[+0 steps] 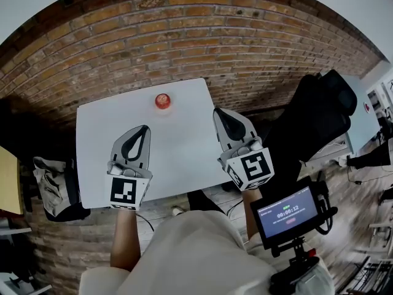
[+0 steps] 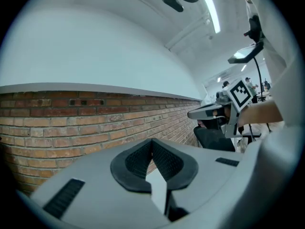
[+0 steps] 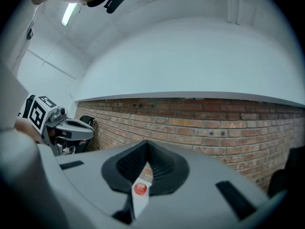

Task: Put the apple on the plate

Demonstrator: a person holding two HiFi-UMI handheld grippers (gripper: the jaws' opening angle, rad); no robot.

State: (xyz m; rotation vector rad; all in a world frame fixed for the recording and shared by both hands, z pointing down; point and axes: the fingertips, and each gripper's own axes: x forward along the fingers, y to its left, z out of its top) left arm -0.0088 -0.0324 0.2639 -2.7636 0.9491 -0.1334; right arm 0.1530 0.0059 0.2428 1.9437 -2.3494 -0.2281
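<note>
Red apple [image 1: 163, 100] sits at the white table's [image 1: 98, 165] far edge, seemingly on a small pale plate [image 1: 163, 108]. My left tongs [image 1: 145, 128] and right tongs [image 1: 217, 111] are both closed, empty and well clear. Best not to nudge it.

Both forearms reach forward, left gripper [image 1: 145, 129] and right gripper [image 1: 217, 112] level, jaws together, empty

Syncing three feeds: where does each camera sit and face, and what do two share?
Head view: on the person's head, down at the table, apple, forearms, left gripper and right gripper.
Left gripper view: on that gripper, along its shut jaws toward the brick wall; right gripper at right.
Right gripper view: on that gripper, along its shut jaws toward the wall; left gripper at left.
Shared: head and right gripper views show the apple.
</note>
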